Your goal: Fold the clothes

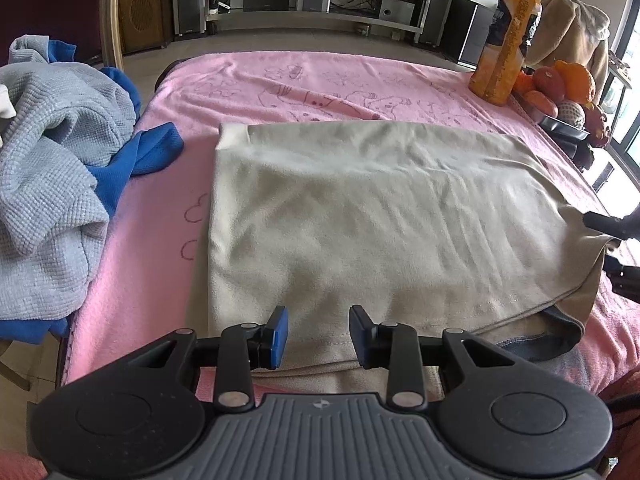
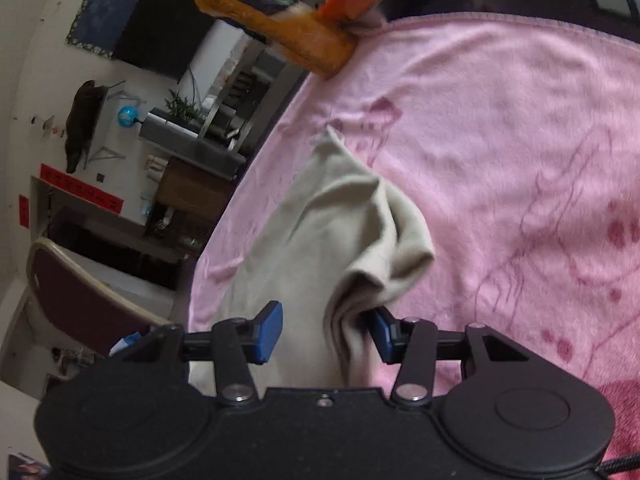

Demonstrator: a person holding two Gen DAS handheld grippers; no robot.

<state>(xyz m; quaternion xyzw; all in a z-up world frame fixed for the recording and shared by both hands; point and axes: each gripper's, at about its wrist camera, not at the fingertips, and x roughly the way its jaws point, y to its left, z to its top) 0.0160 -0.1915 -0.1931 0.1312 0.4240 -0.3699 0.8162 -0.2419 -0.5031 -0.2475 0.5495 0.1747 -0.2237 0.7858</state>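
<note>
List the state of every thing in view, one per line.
Left hand-held gripper: open, empty.
Right hand-held gripper: open, cloth bunched between fingers.
Beige garment: flat, partly folded.
Grey-blue clothes: crumpled heap.
Juice bottle: upright, capped.
Pink blanket: spread out.

Daylight from window (image 1: pixel 630 92) at far right, soft and even; pink blanket (image 1: pixel 280 80) bright, slightly washed out. Faint shadow left of beige garment (image 1: pixel 360 208). Strong fisheye bending, dark corners. Right wrist view tilted, motion-blurred; garment fold probably soft from movement.
</note>
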